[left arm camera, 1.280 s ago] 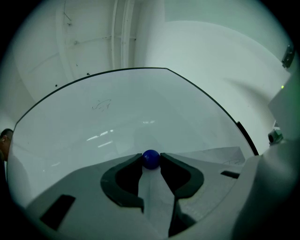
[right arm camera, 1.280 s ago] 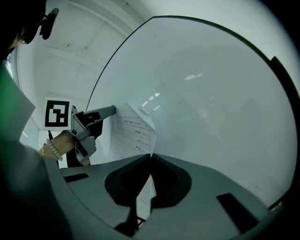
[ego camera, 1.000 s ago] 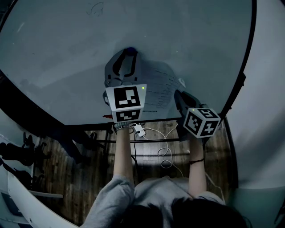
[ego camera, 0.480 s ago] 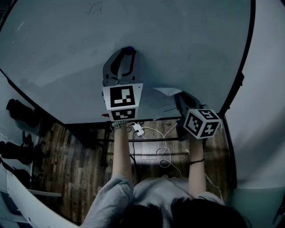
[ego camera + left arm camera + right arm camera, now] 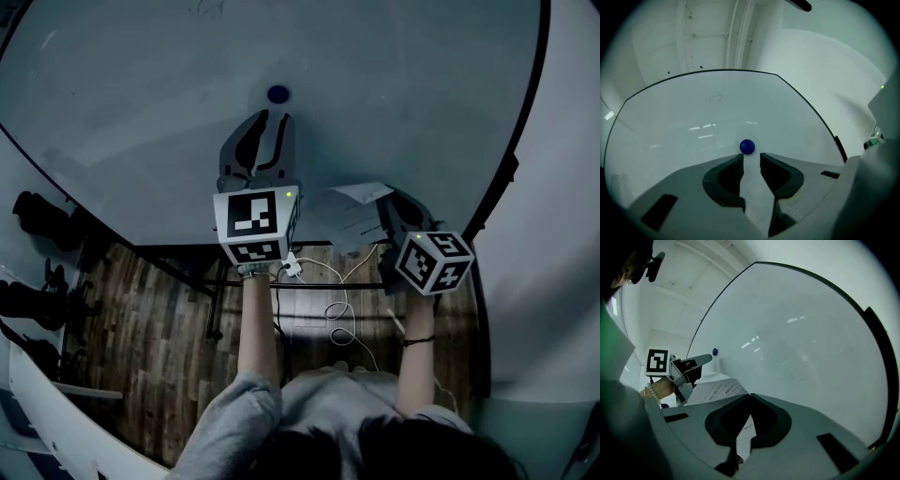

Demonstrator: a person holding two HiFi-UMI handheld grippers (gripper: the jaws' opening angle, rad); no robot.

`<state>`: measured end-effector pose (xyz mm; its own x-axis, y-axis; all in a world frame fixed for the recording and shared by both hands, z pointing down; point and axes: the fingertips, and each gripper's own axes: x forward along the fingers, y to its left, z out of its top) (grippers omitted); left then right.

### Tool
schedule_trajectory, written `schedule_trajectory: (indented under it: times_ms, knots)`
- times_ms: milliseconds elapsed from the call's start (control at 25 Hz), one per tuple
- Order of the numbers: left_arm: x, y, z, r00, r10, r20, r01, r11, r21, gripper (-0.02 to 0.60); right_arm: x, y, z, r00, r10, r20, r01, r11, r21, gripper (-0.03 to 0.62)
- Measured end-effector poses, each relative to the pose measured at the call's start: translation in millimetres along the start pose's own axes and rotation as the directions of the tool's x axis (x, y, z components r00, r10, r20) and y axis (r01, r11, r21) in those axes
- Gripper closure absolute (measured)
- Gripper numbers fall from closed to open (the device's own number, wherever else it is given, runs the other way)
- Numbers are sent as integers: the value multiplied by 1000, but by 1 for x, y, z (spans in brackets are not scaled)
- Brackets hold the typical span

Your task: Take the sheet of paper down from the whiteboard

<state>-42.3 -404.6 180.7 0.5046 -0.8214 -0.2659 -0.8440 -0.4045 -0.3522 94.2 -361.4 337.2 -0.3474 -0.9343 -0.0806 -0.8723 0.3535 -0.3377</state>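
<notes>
Paper [image 5: 349, 214], white with printed lines, curled away from the whiteboard [image 5: 141, 94], pinched in the right gripper's [image 5: 749, 397] clenched jaws. The left gripper's [image 5: 751, 157] jaws gaped empty beside the blue magnet [image 5: 747, 146].

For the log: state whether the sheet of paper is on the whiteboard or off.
Off. The sheet of paper hangs pinched in the shut right gripper; the blue magnet sits alone on the whiteboard.

Blue magnet [image 5: 277, 94] sitting on white, black-framed whiteboard [image 5: 141, 112]; below whiteboard, white sheet [image 5: 349, 214] showing dark printed lines.
</notes>
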Motion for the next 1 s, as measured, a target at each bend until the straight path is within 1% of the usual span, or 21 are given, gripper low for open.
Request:
schedule_trajectory:
  times_ms: [160, 400, 640, 1000]
  knots:
    - [-21, -5, -25, 999, -14, -41, 9, 993, -119, 471, -7, 6, 2, 1000, 23, 1, -23, 999, -34, 594]
    - [-48, -13, -57, 993, -32, -114, 6, 975, -223, 505, -18, 13, 0, 999, 44, -19, -45, 996, -80, 594]
    - [-71, -19, -81, 985, -40, -168, -9, 960, -281, 552, -24, 18, -6, 997, 69, -31, -72, 992, -106, 593]
    - [-102, -30, -110, 971, -64, -230, -24, 932, -362, 575, -29, 28, -12, 991, 116, -68, -125, 978, -164, 594]
